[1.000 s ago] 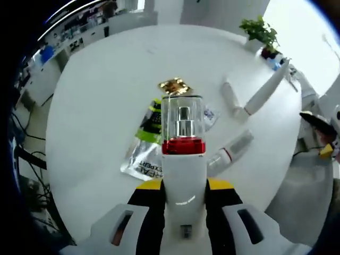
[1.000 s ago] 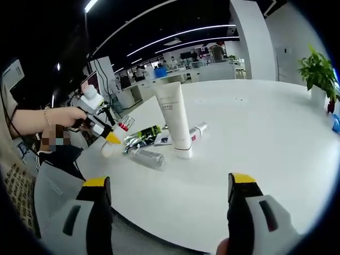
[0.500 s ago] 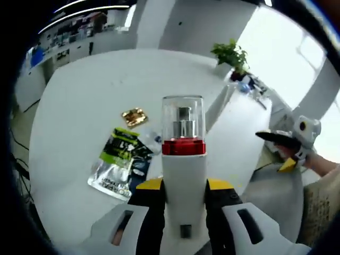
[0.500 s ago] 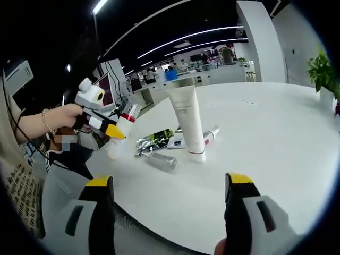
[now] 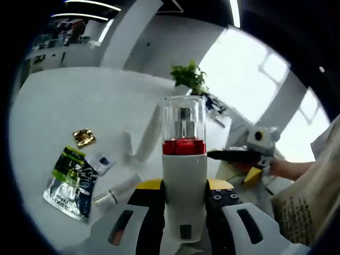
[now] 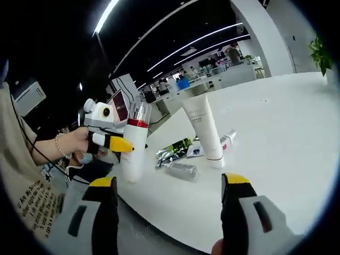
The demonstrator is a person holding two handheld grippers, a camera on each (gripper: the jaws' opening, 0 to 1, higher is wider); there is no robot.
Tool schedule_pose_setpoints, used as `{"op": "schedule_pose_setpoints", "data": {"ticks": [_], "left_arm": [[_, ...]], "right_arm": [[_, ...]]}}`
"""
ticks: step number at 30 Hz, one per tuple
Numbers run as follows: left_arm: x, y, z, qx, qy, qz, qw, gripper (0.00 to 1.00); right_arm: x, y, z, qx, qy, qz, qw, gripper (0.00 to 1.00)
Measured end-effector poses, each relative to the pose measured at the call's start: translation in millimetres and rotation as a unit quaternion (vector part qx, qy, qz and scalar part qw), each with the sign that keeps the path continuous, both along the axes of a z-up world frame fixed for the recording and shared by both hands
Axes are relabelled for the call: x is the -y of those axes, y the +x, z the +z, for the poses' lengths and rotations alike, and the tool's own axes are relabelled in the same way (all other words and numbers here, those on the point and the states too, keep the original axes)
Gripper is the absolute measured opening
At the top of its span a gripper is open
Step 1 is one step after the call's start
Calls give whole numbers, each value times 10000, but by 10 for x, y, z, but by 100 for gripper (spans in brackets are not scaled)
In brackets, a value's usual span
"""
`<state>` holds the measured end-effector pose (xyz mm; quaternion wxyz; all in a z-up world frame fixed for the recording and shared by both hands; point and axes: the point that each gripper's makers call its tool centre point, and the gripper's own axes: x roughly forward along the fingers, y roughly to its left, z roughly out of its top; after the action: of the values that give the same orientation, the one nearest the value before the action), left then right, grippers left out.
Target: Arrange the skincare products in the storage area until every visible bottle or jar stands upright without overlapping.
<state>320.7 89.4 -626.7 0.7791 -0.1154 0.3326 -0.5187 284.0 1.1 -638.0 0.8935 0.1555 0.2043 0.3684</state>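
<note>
Gripping a white pump bottle (image 5: 184,180) upright near the worktop (image 6: 287,138) edge, the left claw (image 5: 183,204) readies it for standing beside the upright tube (image 6: 203,125); the right claw (image 6: 169,212) hangs released, empty.

I see a round white table (image 6: 297,133) ahead of my right fingers. On it a white tube (image 6: 204,127) stands cap-down, with a green sachet (image 6: 175,150) and a clear bottle (image 6: 181,169) lying beside it. Left of my left fingers lies a gold packet (image 5: 83,137).
</note>
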Motion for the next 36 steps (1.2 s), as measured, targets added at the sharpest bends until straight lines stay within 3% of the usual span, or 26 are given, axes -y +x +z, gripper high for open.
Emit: {"op": "schedule_pose_setpoints", "data": {"ticks": [2,7,10,13,17,22,29,31,36], "left_arm": [[29,-25,49,45,-136,-14,9999,25],[93,-113,136,126,-368,-79,9992,25],[120,-180,136,161,-374,-130,9991,25],[170,-266,125,156,-408,-221,9988,25],[284,-366,146,222,-472,-418,9978,25],[459,-455,212,435,-516,-704,9952,25],[626,-526,289,640,-591,-992,9912,25],[684,-550,309,763,-621,-1096,9891,25],[789,-528,269,738,-590,-1123,9892,25]], "right_arm": [[-47,-34,72,2,295,148,9995,76],[-56,-39,123,-29,476,222,9986,74],[-72,-41,193,7,551,213,9983,72],[-166,-79,349,58,864,286,9958,71],[-306,-103,456,166,814,518,9952,70],[-418,-8,629,330,1037,691,9916,66],[-448,75,632,380,973,924,9902,58],[-432,84,646,419,988,940,9898,54],[-364,92,733,646,1052,960,9877,34]]}}
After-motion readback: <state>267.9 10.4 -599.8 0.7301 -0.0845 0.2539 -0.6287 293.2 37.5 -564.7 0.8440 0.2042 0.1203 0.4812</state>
